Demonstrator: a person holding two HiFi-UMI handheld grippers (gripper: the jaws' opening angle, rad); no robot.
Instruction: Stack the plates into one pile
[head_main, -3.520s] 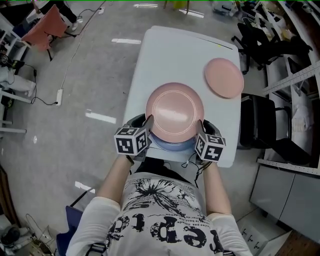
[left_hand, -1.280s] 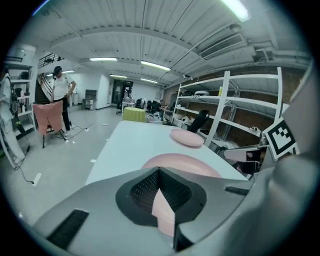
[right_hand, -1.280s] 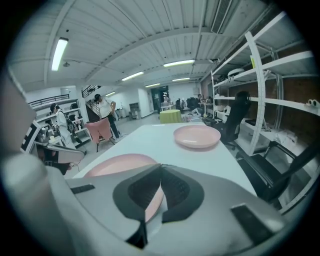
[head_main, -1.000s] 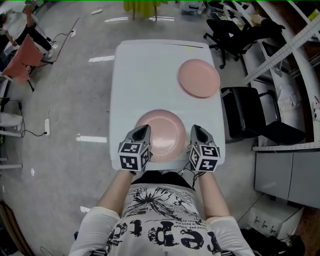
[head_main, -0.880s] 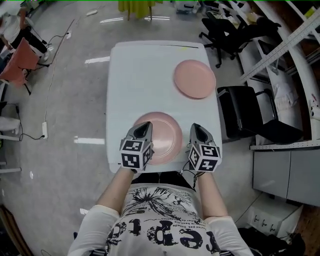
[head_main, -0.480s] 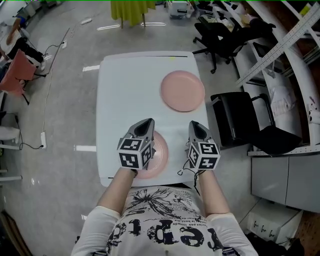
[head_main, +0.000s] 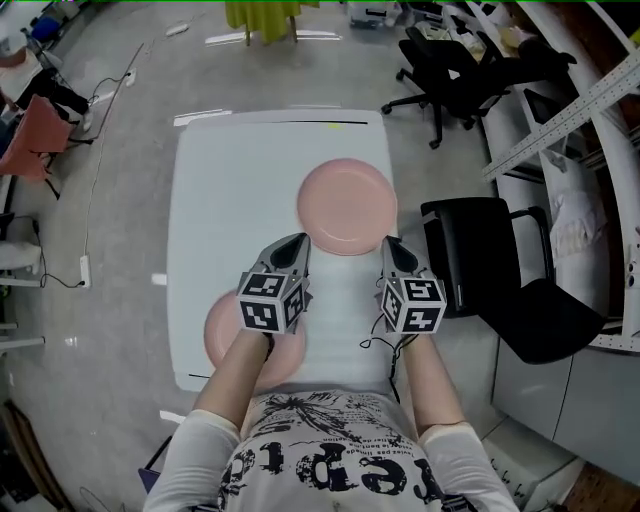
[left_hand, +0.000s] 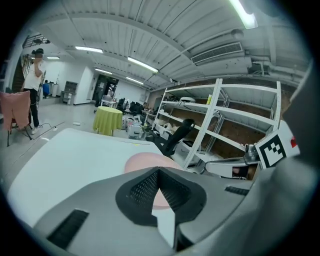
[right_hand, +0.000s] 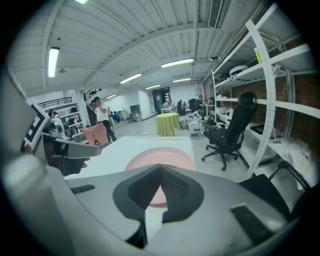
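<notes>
A pink plate (head_main: 345, 205) lies on the white table (head_main: 230, 200), toward its right side. A second pink plate (head_main: 225, 335) sits at the near left corner, partly covered by my left forearm. My left gripper (head_main: 297, 244) is shut and empty, its tips just short of the far plate's near left rim. My right gripper (head_main: 390, 243) is also shut and empty, at that plate's near right rim. In the left gripper view the pink plate (left_hand: 150, 161) shows just beyond the left gripper (left_hand: 159, 172). In the right gripper view the same plate (right_hand: 160, 157) lies past the right gripper (right_hand: 161, 169).
A black office chair (head_main: 470, 250) stands close to the table's right edge, with more chairs (head_main: 450, 60) behind it. A yellow-green covered table (head_main: 262, 15) is at the back. Metal shelving (right_hand: 270, 90) runs along the right. A person (left_hand: 34, 65) stands far left.
Both grippers have moved forward and right, away from the near plate and up to the far pink plate. The near plate now lies behind my left gripper. Both jaws stayed shut.
</notes>
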